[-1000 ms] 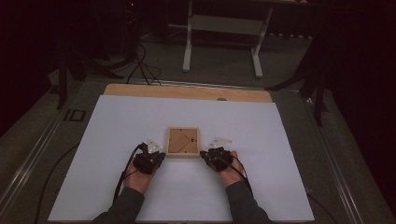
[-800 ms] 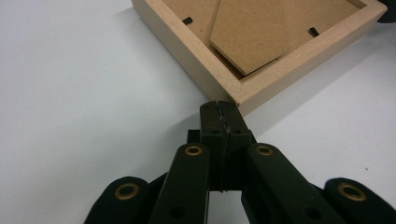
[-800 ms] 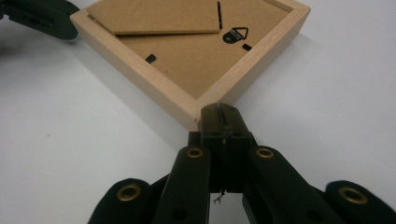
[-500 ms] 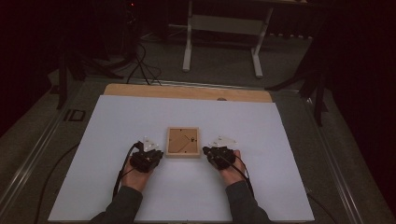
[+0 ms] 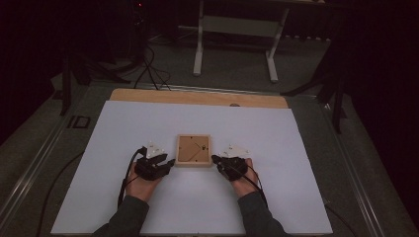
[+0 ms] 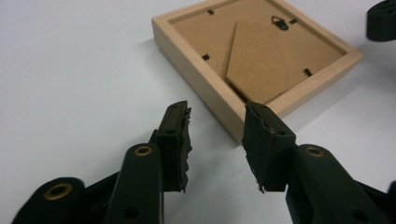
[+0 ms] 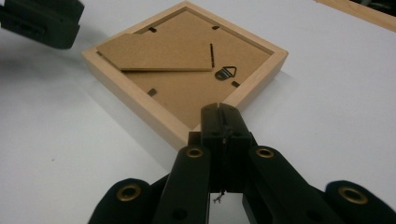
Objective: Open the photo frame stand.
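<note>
A light wooden picture frame (image 5: 193, 150) lies face down in the middle of the white table, its brown backing board, fold-out stand and small hanger facing up (image 6: 252, 51) (image 7: 187, 65). My left gripper (image 5: 170, 162) (image 6: 217, 111) sits just off the frame's left near corner. Its jaws have just been opening and now stand apart, with nothing between them. My right gripper (image 5: 215, 159) (image 7: 219, 109) is shut, and its joined tips rest at the frame's right near edge. In each gripper view the other gripper appears across the frame (image 6: 380, 21) (image 7: 42, 21).
The white table sheet (image 5: 123, 128) spreads wide on all sides of the frame. A wooden strip (image 5: 197, 98) runs along the far edge. Beyond it stand a metal stand's legs (image 5: 200, 54) and floor cables (image 5: 148, 64).
The left gripper's jaws have parted, and that hand has eased slightly away from the frame. The right gripper and the frame have stayed put.
</note>
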{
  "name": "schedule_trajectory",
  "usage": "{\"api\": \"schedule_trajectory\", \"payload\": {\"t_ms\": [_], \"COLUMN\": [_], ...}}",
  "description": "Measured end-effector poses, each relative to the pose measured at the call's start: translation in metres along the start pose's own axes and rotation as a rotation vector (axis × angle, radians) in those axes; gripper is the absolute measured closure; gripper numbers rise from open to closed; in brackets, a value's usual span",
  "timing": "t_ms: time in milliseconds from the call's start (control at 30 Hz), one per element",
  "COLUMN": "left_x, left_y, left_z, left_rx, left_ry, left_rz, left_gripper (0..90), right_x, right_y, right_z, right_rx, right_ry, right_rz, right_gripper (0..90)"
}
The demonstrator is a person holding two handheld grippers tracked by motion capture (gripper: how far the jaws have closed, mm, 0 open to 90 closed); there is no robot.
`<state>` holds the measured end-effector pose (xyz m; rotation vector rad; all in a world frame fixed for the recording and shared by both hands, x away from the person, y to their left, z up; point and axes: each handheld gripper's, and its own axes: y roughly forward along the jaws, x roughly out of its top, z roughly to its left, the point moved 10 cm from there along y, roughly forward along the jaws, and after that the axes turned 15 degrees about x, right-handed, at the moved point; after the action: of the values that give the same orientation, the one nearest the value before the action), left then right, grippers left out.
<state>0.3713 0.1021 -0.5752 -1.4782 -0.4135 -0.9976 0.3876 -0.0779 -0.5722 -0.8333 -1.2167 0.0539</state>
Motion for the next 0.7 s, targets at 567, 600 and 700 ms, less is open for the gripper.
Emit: {"api": "schedule_trajectory", "payload": {"t_ms": [567, 600, 700], "left_x": [0.024, 0.025, 0.027], "left_y": [-0.005, -0.004, -0.002], "left_z": [-0.013, -0.014, -0.018], "left_rx": [-0.068, -0.071, -0.067], "left_ry": [0.021, 0.028, 0.055], "left_rz": [-0.011, -0.009, 0.006], "left_gripper": [58.4, 58.4, 58.3], "right_x": [-0.002, -0.002, -0.001], "right_y": [0.006, 0.006, 0.006], "right_z": [0.007, 0.007, 0.008], "right_rx": [0.017, 0.018, 0.019], "right_ry": [-0.01, -0.011, -0.01], "right_rz": [0.012, 0.012, 0.008], "right_gripper": [89.7, 89.7, 89.7]}}
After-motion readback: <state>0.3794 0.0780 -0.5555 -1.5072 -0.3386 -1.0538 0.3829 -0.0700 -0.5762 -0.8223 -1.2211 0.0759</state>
